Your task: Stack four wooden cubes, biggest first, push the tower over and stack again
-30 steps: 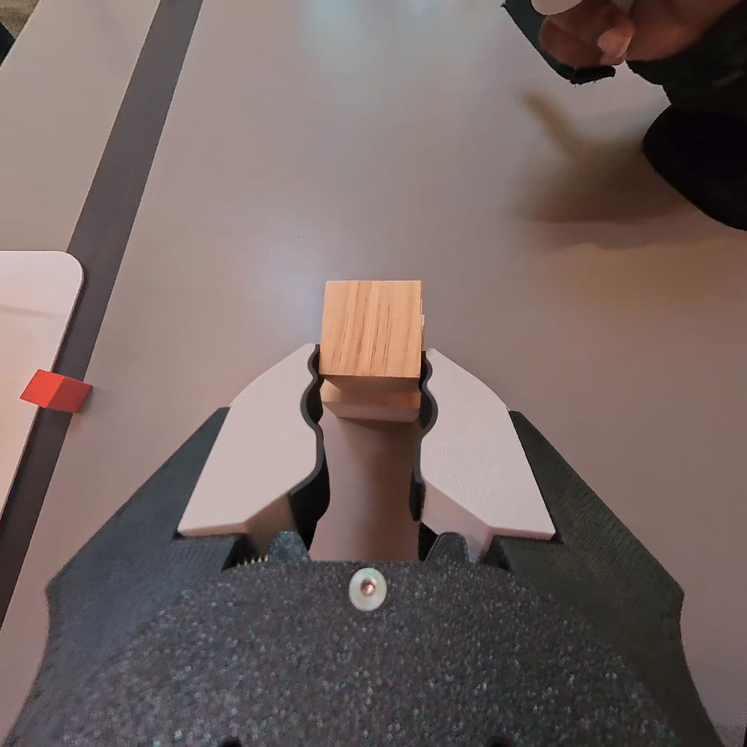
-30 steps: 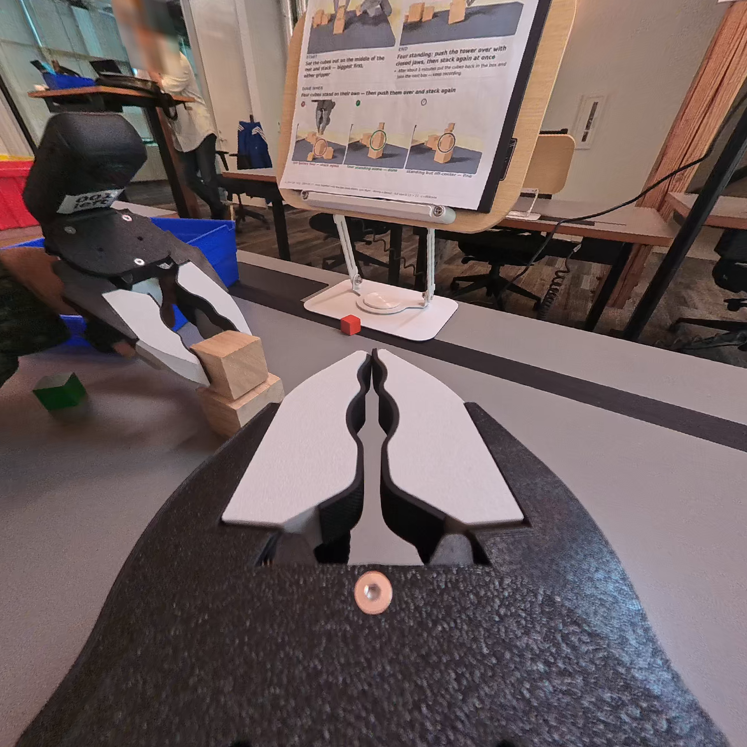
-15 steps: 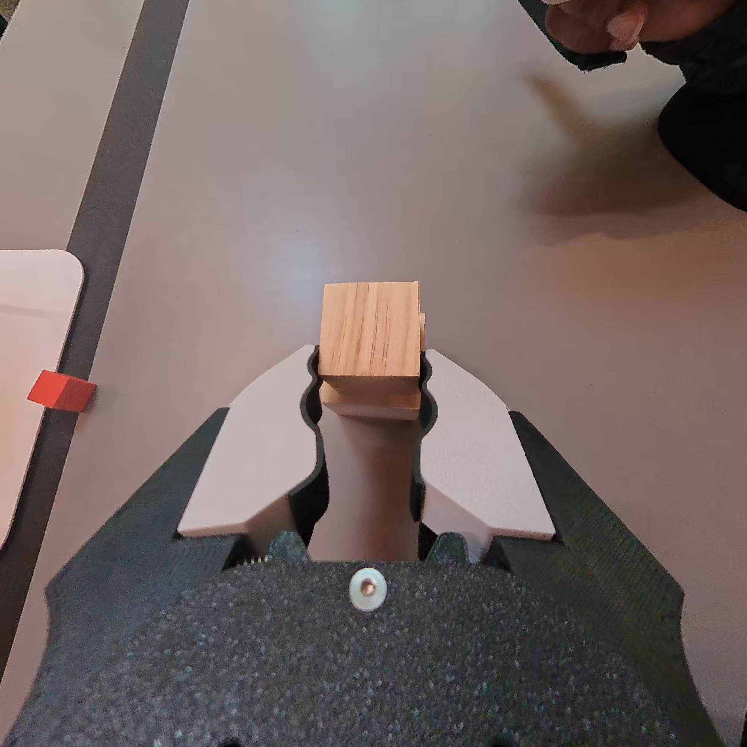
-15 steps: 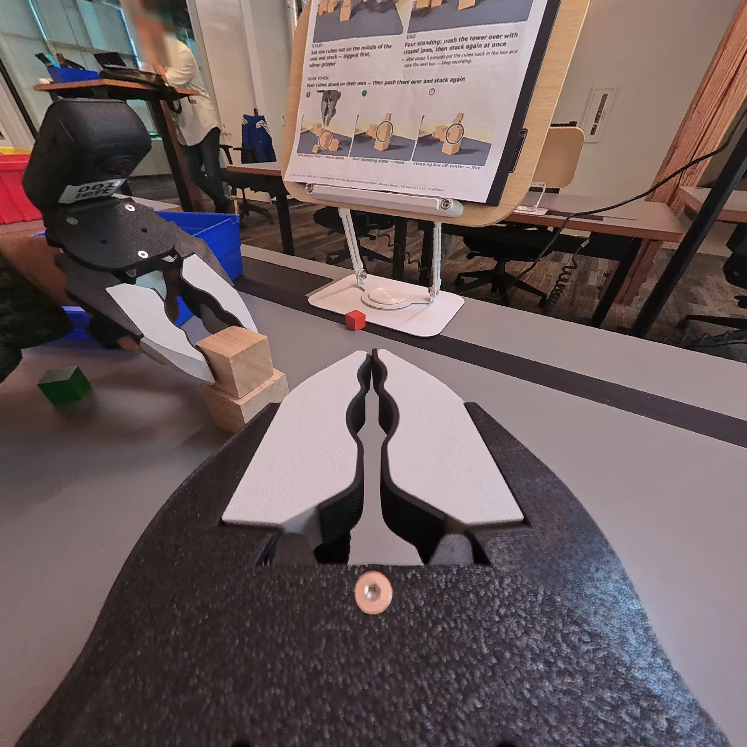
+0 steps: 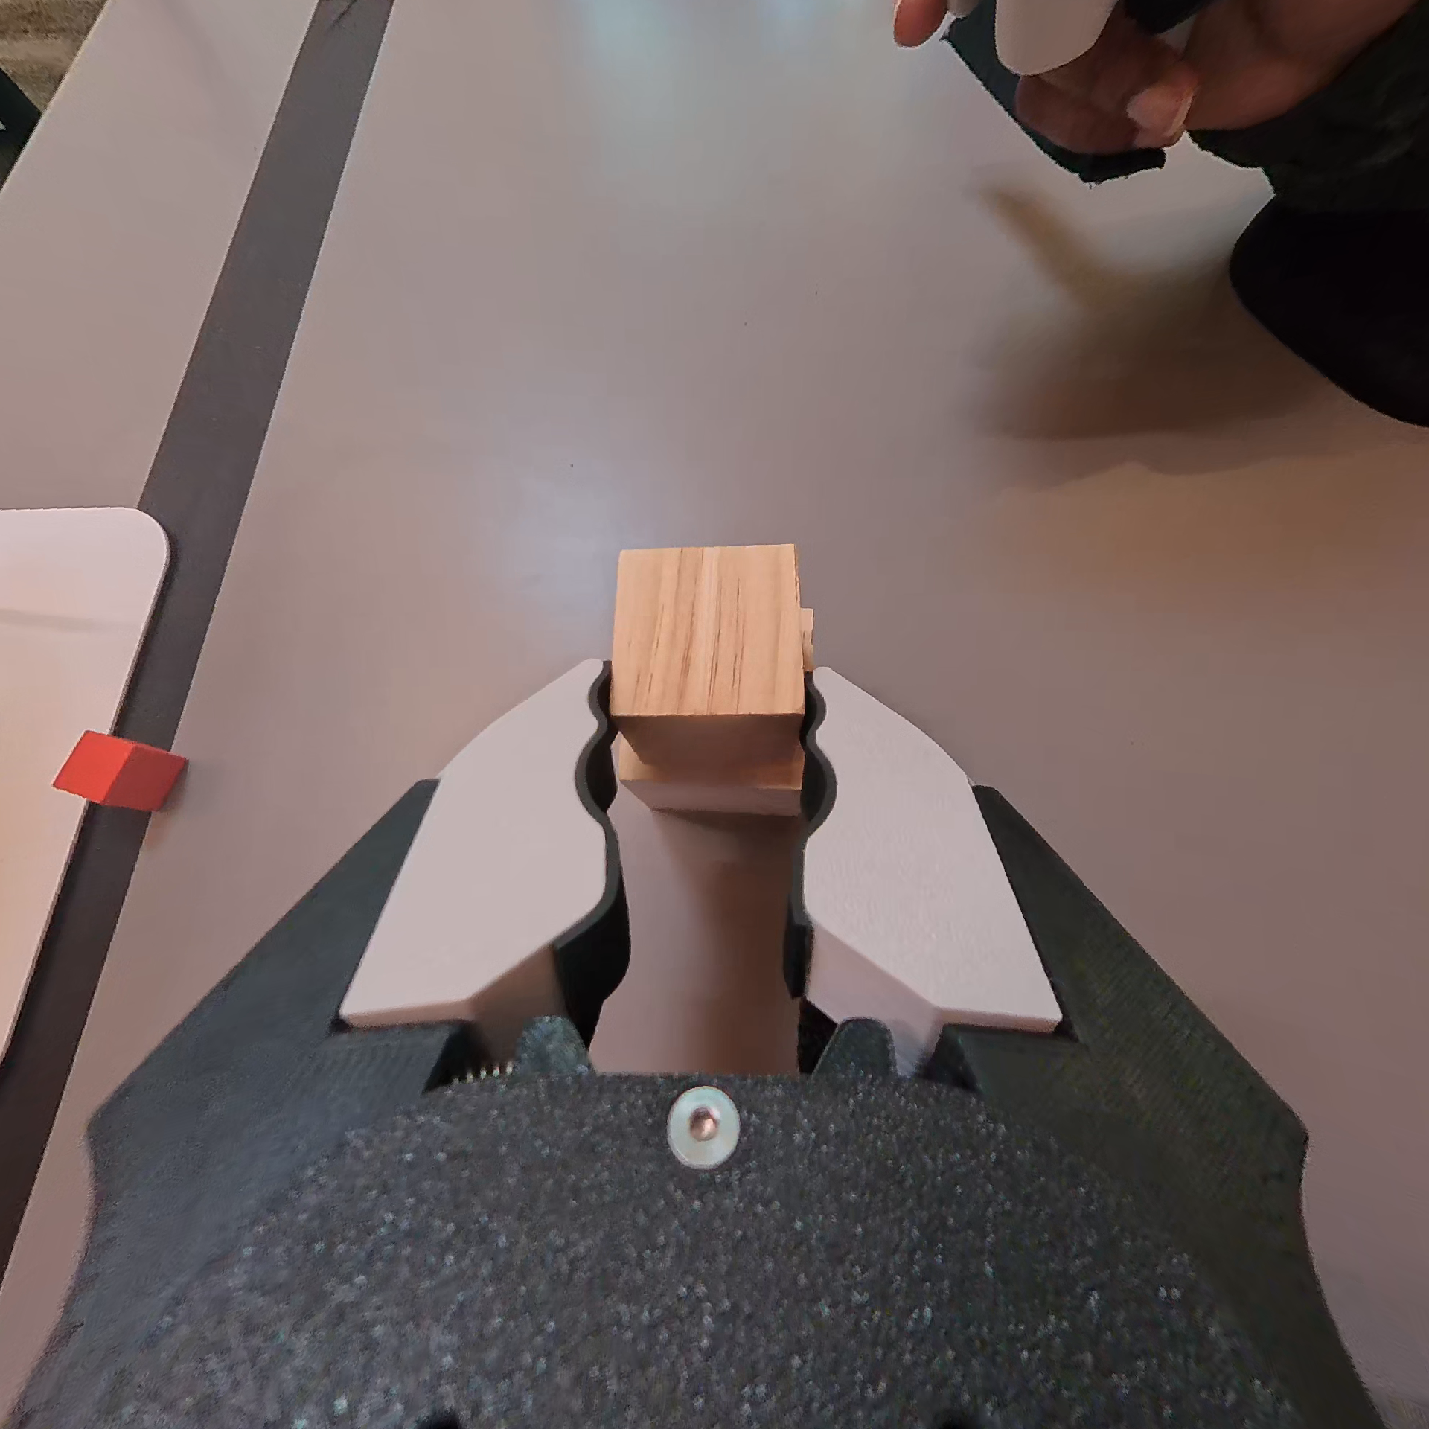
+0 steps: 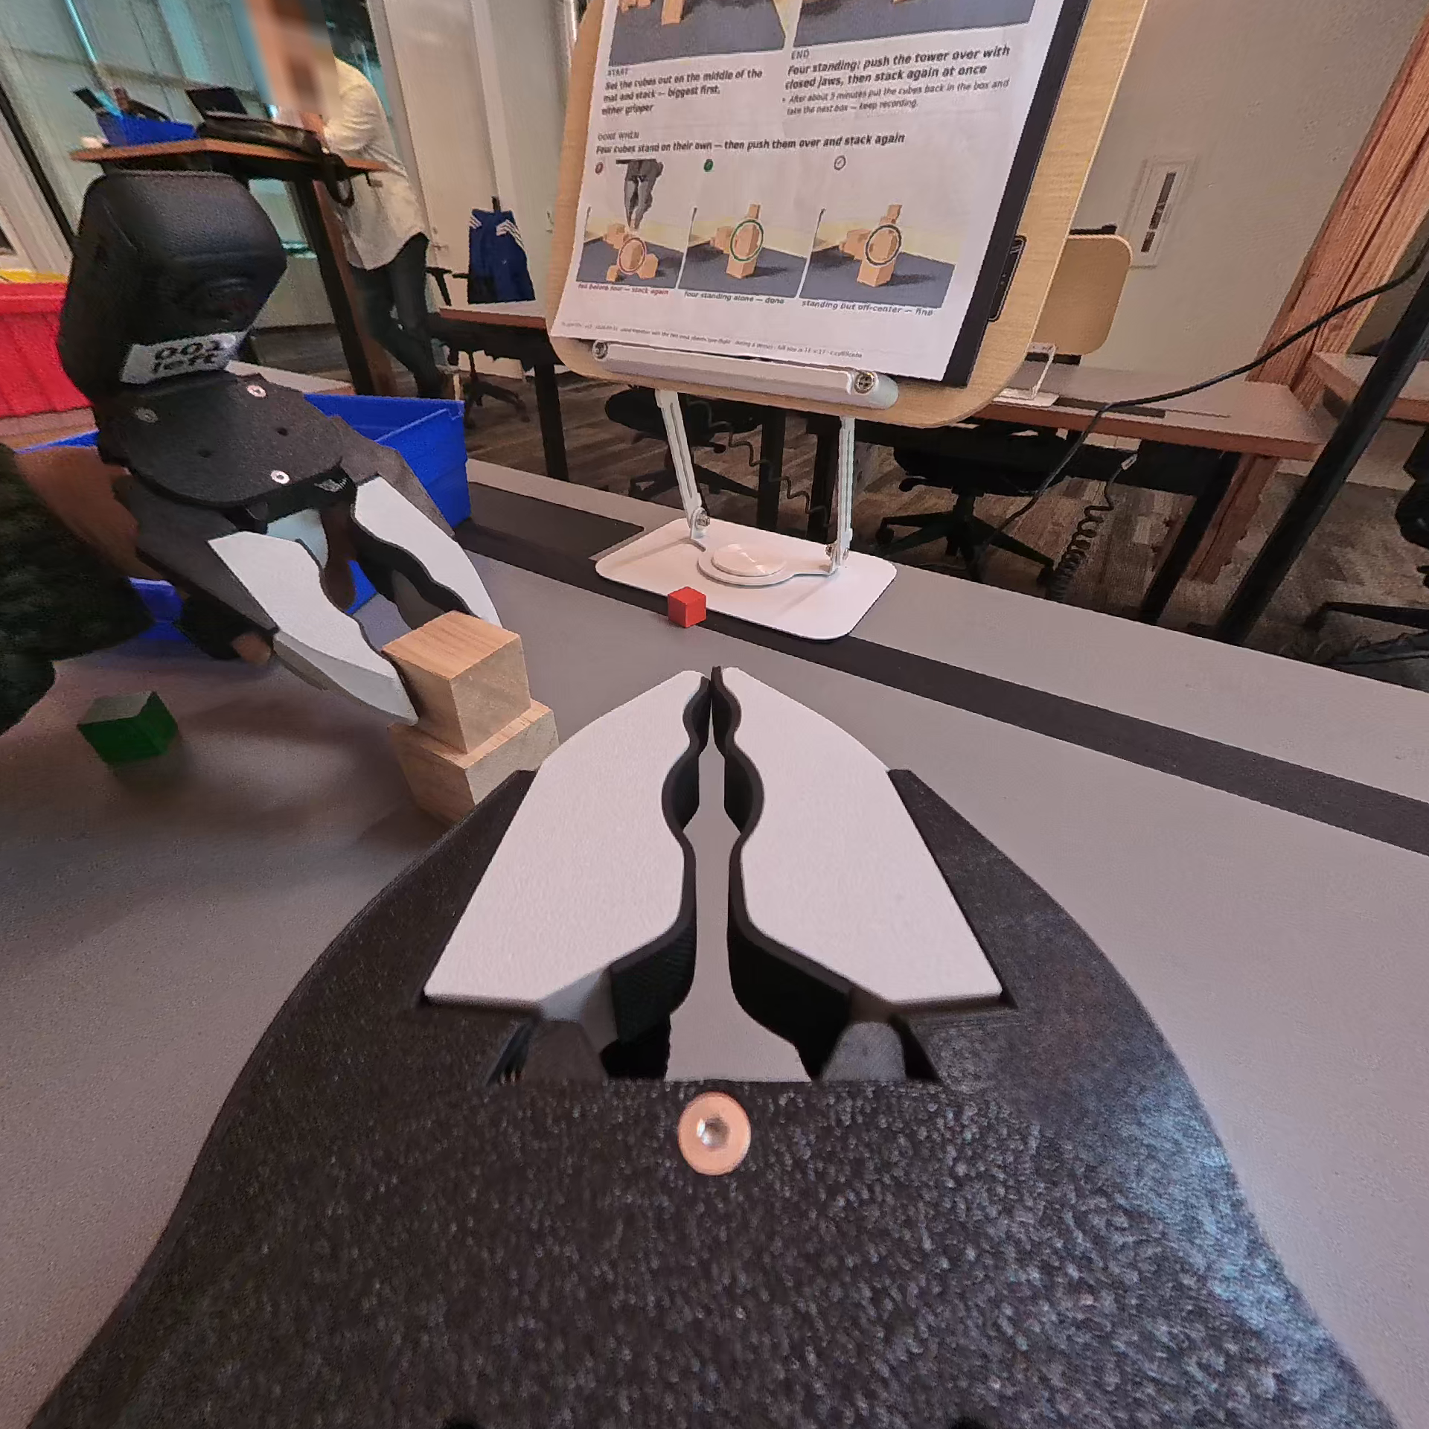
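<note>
The left hand-held gripper (image 5: pixel 707 696) is closed on a plain wooden cube (image 5: pixel 707 626), its two white fingers (image 5: pixel 526 812) pressing the cube's opposite sides near their tips. That cube sits on top of a larger wooden cube (image 6: pixel 472 762), which stands on the grey worktop (image 5: pixel 696 309); seen from the right wrist view, the upper cube (image 6: pixel 464 676) is set slightly askew on the lower one and the left hand-held gripper (image 6: pixel 417 657) slopes down onto it from the left. The right hand-held gripper (image 6: pixel 713 676) is shut with nothing in it, its fingertips meeting above bare worktop, just to the right of the two-cube stack and apart from it. A small red cube (image 6: pixel 687 605) lies farther back on a dark stripe (image 6: pixel 1082 719) that runs across the worktop, touching the edge of the white base plate (image 6: pixel 843 595) of a stand that carries a printed sheet (image 6: pixel 789 178). A green cube (image 6: pixel 127 727) rests on the worktop to the left of the stack, well apart from it. Blue bins (image 6: pixel 402 441) stand behind the left hand-held gripper, and a person's hand (image 5: pixel 1144 85) grips the right one's handle at the upper edge of the left wrist view.
</note>
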`<state>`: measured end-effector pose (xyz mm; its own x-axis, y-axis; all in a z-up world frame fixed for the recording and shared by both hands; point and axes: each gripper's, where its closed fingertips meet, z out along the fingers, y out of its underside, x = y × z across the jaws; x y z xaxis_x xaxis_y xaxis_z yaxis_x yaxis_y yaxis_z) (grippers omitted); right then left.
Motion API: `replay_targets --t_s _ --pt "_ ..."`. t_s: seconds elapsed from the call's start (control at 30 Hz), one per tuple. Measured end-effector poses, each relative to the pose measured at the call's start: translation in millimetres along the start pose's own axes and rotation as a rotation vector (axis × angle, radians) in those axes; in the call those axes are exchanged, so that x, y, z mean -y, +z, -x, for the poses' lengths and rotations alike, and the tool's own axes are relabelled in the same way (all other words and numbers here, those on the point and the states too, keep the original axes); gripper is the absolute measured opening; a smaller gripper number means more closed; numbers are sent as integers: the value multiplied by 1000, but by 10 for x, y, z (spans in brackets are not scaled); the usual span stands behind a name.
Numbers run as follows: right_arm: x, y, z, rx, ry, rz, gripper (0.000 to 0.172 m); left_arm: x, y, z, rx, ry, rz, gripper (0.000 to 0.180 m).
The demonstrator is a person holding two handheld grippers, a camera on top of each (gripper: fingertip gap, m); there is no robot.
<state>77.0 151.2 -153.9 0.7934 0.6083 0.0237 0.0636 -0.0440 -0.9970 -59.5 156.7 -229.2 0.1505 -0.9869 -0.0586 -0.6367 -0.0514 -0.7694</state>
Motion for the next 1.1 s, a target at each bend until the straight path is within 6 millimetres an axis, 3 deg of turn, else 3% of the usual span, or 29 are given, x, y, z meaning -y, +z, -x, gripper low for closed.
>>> replay_targets --t_s 1.1 --pt "-1 -6 -21 -14 -2 -4 0 46 -29 -25 -60 -4 -107 44"
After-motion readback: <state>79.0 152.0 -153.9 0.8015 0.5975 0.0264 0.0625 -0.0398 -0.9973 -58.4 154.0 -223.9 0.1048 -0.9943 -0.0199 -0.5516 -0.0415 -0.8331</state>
